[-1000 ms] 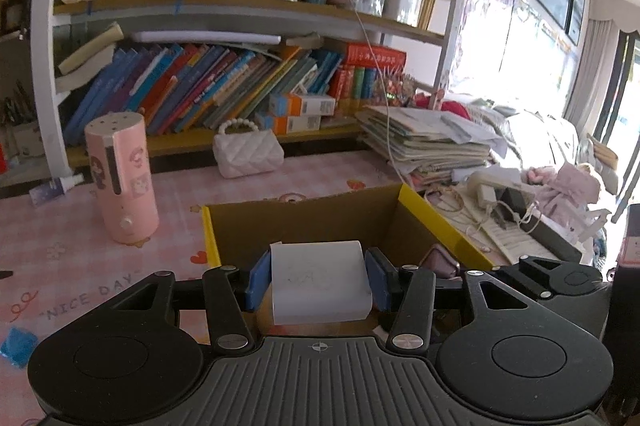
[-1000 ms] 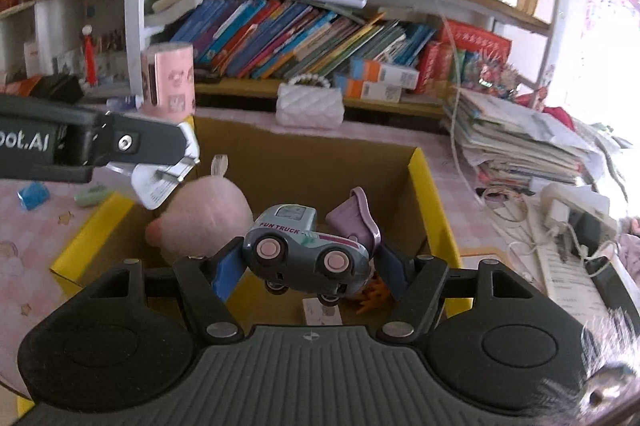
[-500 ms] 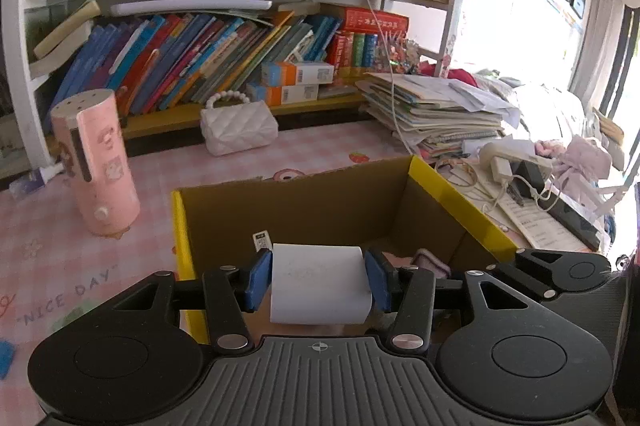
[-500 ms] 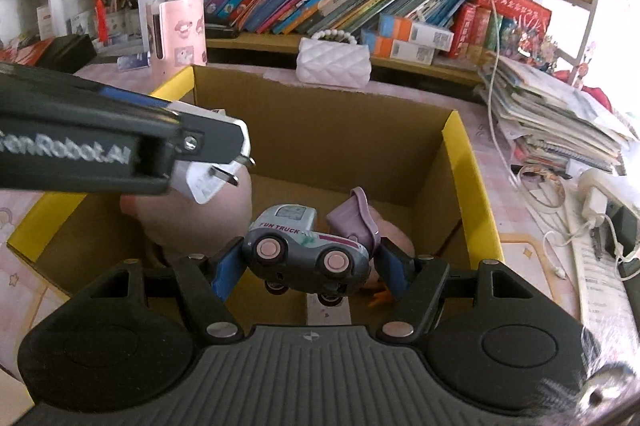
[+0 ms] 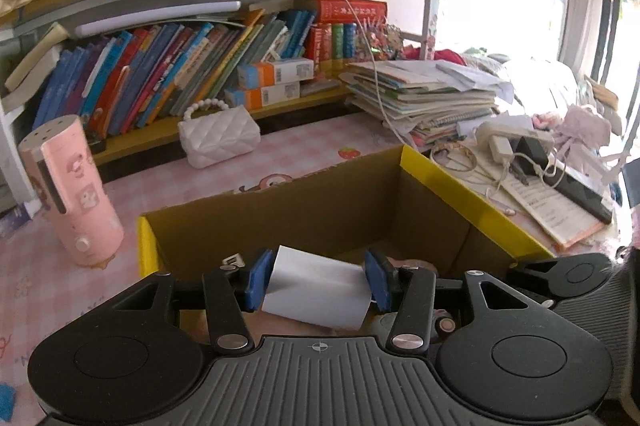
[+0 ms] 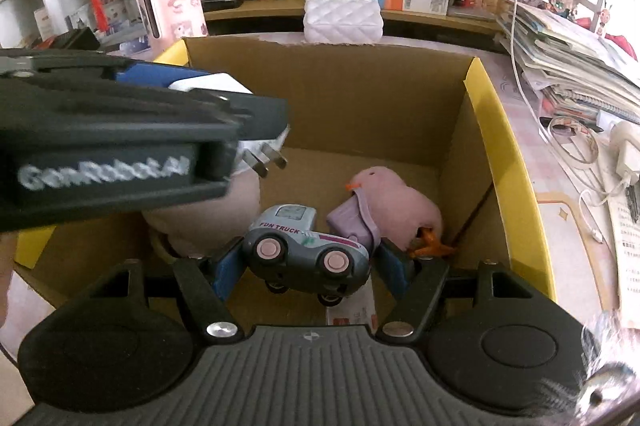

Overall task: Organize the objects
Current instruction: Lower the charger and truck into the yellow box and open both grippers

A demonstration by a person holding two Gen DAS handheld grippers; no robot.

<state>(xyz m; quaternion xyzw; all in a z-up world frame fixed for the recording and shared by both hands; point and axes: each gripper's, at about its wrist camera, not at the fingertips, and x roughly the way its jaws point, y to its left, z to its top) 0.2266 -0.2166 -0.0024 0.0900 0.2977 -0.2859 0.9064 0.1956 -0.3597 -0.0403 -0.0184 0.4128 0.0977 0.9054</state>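
The left gripper (image 5: 316, 280) holds a white block (image 5: 318, 292) tight over the brown box (image 5: 320, 210) on the pink worktop (image 5: 304, 156).

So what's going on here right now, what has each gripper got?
A person is packing things into the cardboard box. The left gripper is shut on a white plug, prongs showing in the right wrist view, held over the box. The right gripper is shut on a grey toy truck, also above the box floor. A pink plush already lies inside. Neither item is released yet.
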